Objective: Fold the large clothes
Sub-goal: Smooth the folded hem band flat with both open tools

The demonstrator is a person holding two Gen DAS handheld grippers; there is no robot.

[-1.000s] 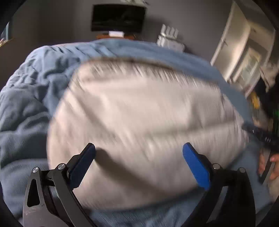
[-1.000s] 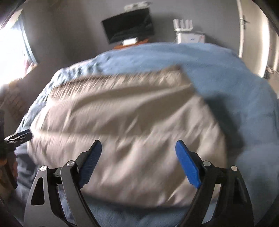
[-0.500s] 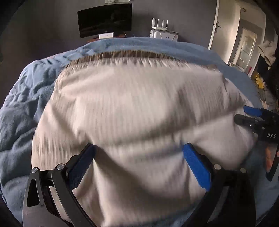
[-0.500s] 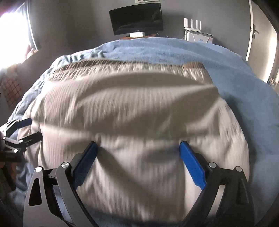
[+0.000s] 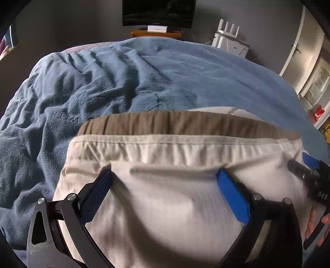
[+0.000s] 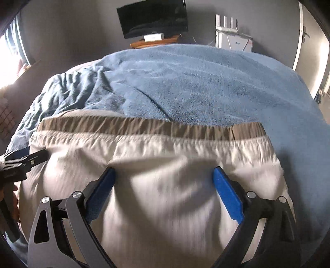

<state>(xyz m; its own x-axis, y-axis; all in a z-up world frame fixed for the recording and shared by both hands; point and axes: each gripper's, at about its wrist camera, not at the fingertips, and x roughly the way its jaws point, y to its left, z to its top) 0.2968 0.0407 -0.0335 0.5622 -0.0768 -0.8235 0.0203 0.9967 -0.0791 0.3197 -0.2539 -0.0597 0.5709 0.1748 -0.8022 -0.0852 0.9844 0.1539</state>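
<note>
Both grippers spread over the folded garment; waistband now close ahead.

Left gripper (image 5: 165, 179) and right gripper (image 6: 164, 177) both stand released, jaws wide, nothing clamped; the right's jaws have just been opening, only loose cloth beneath. Since a second ago the cream garment (image 5: 169, 206) fills more of each view, its brown-lined waistband (image 6: 144, 125) nearer: likely a fold just laid. Beyond, rumpled blue blanket (image 5: 103, 86), then television (image 6: 152, 18). Nothing obstructs.

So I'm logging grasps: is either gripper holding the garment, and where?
Neither. The left gripper and right gripper are wide open over the garment.
</note>
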